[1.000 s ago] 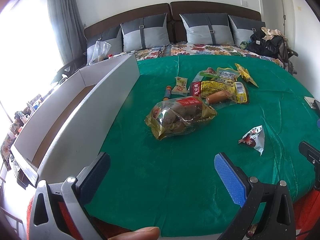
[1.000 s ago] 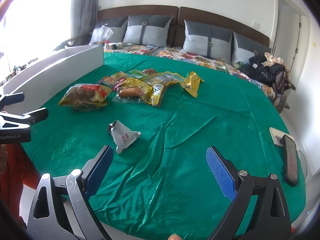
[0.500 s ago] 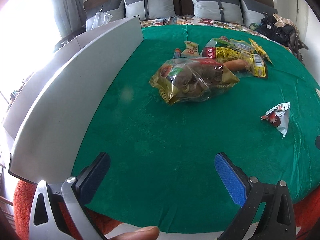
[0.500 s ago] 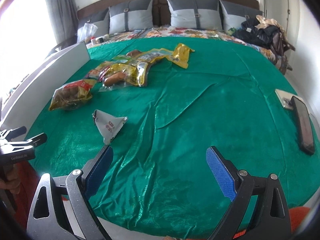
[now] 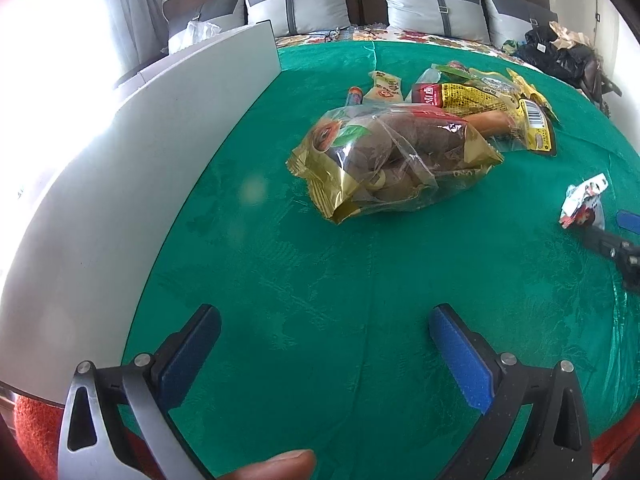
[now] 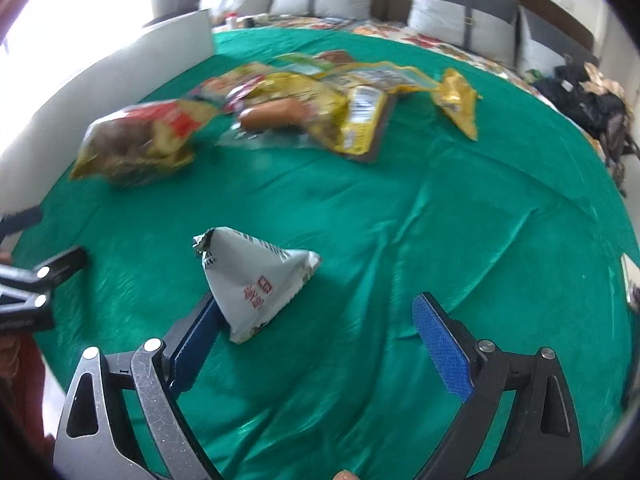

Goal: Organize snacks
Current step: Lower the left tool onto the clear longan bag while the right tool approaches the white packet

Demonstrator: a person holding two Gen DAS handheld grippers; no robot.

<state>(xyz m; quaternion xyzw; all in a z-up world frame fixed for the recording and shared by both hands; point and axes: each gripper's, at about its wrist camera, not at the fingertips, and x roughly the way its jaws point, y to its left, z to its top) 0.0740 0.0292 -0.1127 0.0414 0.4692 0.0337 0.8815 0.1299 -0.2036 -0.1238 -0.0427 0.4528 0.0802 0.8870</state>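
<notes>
Snacks lie on a green cloth (image 5: 320,288). A big clear-and-gold bag of brown snacks (image 5: 394,160) lies in the middle of the left wrist view, ahead of my open, empty left gripper (image 5: 324,356). Behind it is a pile of yellow packets with a sausage (image 5: 490,120). A small white triangular packet (image 6: 256,280) lies just ahead of my open right gripper (image 6: 316,344), near its left finger (image 6: 196,336). The packet also shows in the left wrist view (image 5: 582,206), with the right gripper's tip beside it. The bag (image 6: 136,140) and the pile (image 6: 320,116) are blurred in the right wrist view.
A long white box (image 5: 120,184) stands along the cloth's left side. Grey pillows (image 5: 432,10) and a dark headboard are at the back. A black bag (image 5: 568,56) sits at the far right. The left gripper's fingers (image 6: 36,280) show at the left edge of the right wrist view.
Both grippers have moved forward and lower over the cloth. The right one has closed in on the white triangular packet. The left one has neared the big bag. Both stayed open.
</notes>
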